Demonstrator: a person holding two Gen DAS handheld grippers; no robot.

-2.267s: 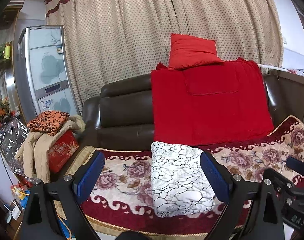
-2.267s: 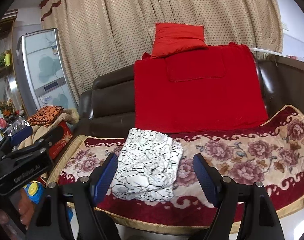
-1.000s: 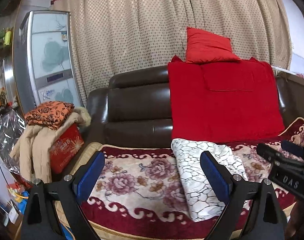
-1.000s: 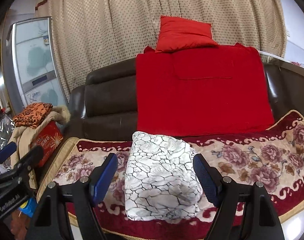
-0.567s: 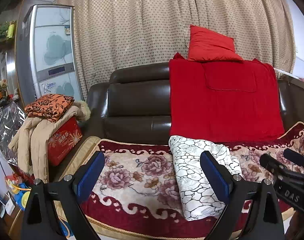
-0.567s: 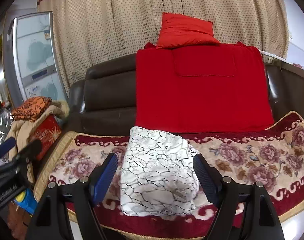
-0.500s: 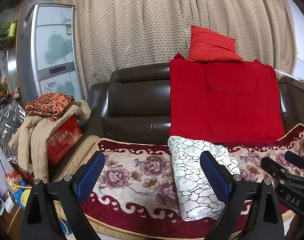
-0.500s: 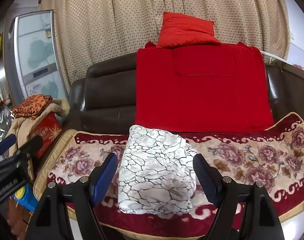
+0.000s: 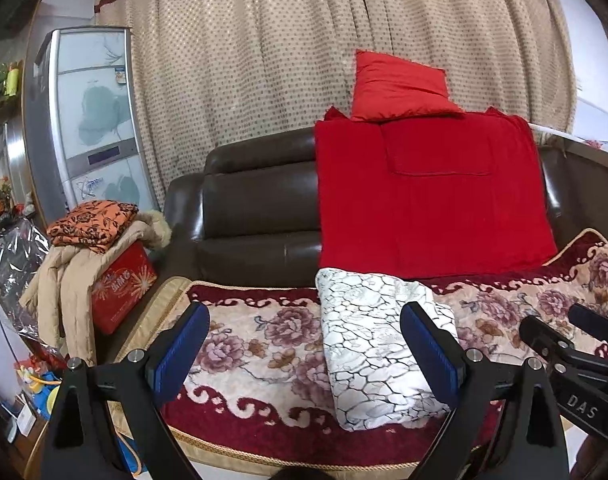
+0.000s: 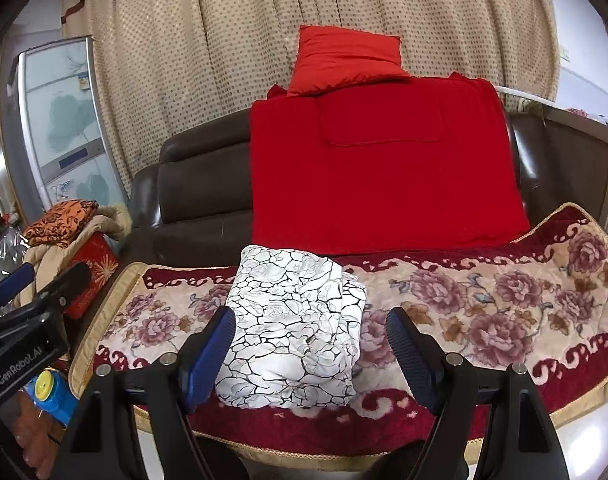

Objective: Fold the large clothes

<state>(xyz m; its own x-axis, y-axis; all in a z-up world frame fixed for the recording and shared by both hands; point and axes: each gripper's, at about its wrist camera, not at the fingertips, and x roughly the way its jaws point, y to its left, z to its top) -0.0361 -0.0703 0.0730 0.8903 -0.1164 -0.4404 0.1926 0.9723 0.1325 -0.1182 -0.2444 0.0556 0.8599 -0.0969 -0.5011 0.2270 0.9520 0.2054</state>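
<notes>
A folded white garment [image 9: 368, 344] [image 10: 295, 332] with a black crackle pattern lies on the floral sofa cover [image 9: 263, 344] [image 10: 484, 312]. My left gripper [image 9: 304, 344] hangs open in front of the sofa's edge, nothing between its blue pads; the garment sits behind its right finger. My right gripper [image 10: 310, 344] is open too, held short of the garment, which shows between its fingers. Each gripper appears at the edge of the other's view.
A red blanket [image 10: 384, 168] drapes the brown leather sofa back [image 9: 255, 200], with a red cushion [image 10: 344, 60] on top. Left of the sofa stand a red box [image 9: 119, 284] under a beige coat and orange cloth, and a tall cabinet [image 9: 91, 120]. Dotted curtains hang behind.
Both grippers have drifted back from the sofa and sideways; the folded garment stays where it lay. Both stay open and empty.
</notes>
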